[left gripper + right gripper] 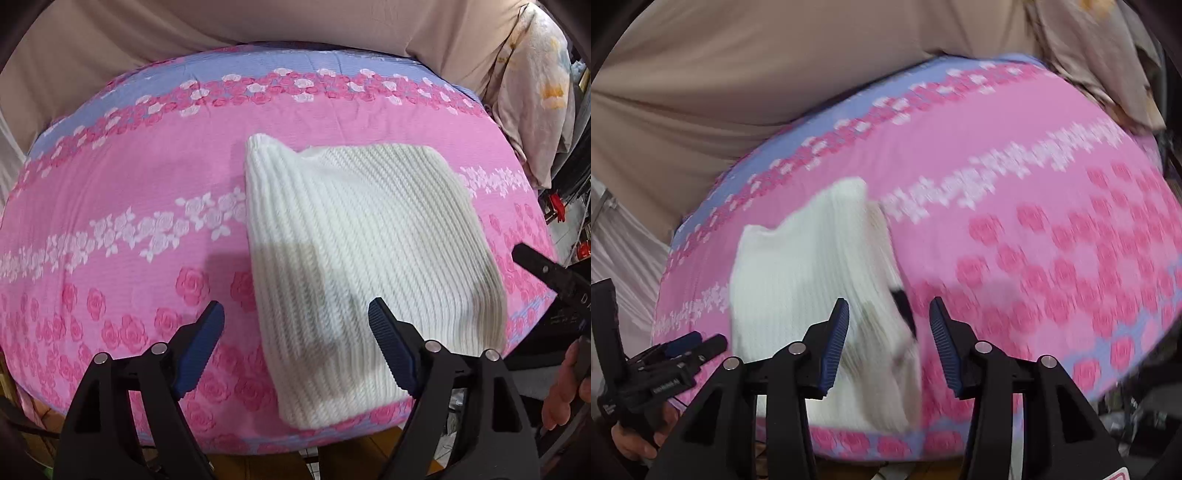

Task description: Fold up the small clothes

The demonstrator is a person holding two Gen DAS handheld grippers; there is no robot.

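Note:
A white ribbed knit garment [354, 266] lies folded in a rough rectangle on the pink rose-patterned cloth [129, 206]. My left gripper [295, 314] is open and empty, held above the garment's near left part. In the right wrist view the garment [812, 273] lies left of centre, blurred. My right gripper [889, 308] is open and empty above the garment's right edge. The right gripper also shows at the right edge of the left wrist view [546, 273], and the left gripper shows at lower left in the right wrist view [683, 347].
The pink cloth [1034, 229] covers a table with a blue flowered border. Beige fabric [110, 48] hangs behind it. A pale printed pillow [535, 92] leans at the far right. Clutter stands off the table's right edge [569, 206].

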